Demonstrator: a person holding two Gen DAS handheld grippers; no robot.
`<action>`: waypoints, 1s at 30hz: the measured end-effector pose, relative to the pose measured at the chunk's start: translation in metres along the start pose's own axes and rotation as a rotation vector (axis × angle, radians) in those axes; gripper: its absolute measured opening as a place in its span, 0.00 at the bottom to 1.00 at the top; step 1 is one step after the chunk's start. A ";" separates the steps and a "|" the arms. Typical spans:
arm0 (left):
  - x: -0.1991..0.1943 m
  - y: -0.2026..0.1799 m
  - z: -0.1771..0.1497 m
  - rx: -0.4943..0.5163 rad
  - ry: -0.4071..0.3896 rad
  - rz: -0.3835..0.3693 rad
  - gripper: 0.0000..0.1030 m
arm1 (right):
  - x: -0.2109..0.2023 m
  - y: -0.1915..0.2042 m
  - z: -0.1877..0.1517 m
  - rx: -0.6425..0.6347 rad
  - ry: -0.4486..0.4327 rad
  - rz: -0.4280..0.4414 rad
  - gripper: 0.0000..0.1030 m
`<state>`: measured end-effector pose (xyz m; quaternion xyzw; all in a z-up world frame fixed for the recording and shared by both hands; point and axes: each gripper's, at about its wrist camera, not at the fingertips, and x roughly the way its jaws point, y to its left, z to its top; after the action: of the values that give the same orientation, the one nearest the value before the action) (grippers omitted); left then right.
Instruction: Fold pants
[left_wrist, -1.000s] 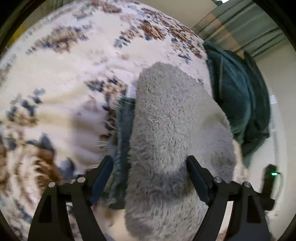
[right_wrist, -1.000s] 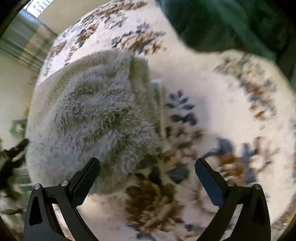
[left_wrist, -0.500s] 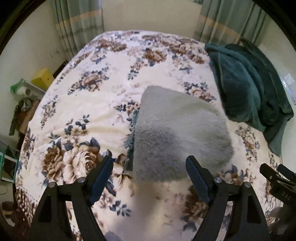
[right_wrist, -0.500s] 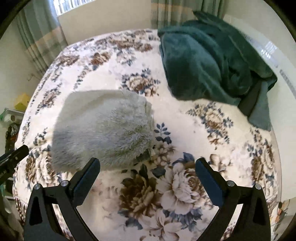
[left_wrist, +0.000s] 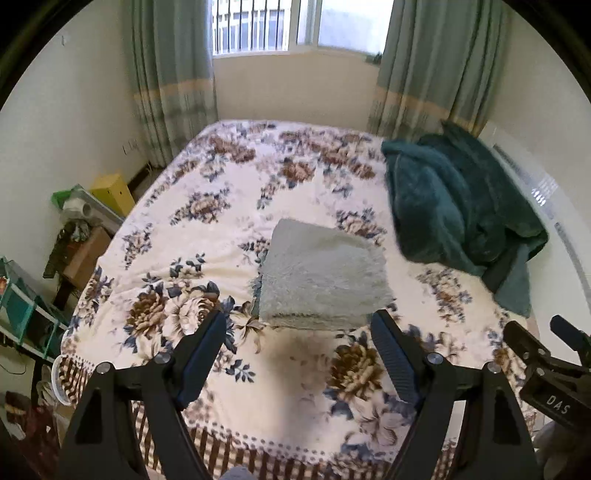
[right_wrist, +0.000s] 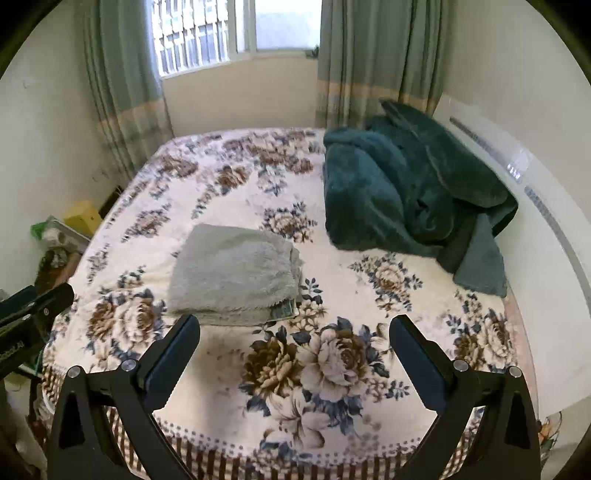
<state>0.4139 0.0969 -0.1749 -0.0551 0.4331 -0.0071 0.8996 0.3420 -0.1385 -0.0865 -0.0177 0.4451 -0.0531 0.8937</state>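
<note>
Here the left hand-held gripper (left_wrist: 297, 345) shows at the bottom of its view with both black fingers spread apart and nothing between them. The right hand-held gripper (right_wrist: 295, 352) is the same in its own view: fingers wide apart, only the bedcover visible between them. Both hang clear above the bed, touching nothing.

Just beyond the fingertips, in the middle of both frames, the fluffy light grey pants (left_wrist: 321, 280) lie as a compact, roughly square stack on the cream bedspread with brown and blue flowers (left_wrist: 207, 206). They look already folded, so I judge the task is at its end or very near it. In the right view a thin darker layer shows out at the lower right corner of the stack, so the edges may not be fully even.

At the right side of the frames a crumpled dark green plush blanket (right_wrist: 406, 184) lies near the pants but apart from them.

What could go wrong: the fleece is thick and springy, so the top layer may lift or slide open by itself. If a gripper goes down again to correct the corner, a fingertip could catch the pile and pull the stack out of shape.
</note>
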 end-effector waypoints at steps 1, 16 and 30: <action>-0.020 -0.002 -0.005 0.000 -0.017 0.004 0.77 | -0.018 -0.002 -0.004 -0.002 -0.012 0.006 1.00; -0.215 -0.019 -0.082 -0.017 -0.189 0.068 0.96 | -0.260 -0.028 -0.081 -0.049 -0.193 0.053 1.00; -0.261 -0.009 -0.104 -0.005 -0.244 0.079 0.96 | -0.335 -0.031 -0.099 -0.057 -0.225 0.052 1.00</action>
<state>0.1696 0.0936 -0.0349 -0.0406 0.3225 0.0360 0.9450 0.0599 -0.1305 0.1219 -0.0372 0.3435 -0.0150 0.9383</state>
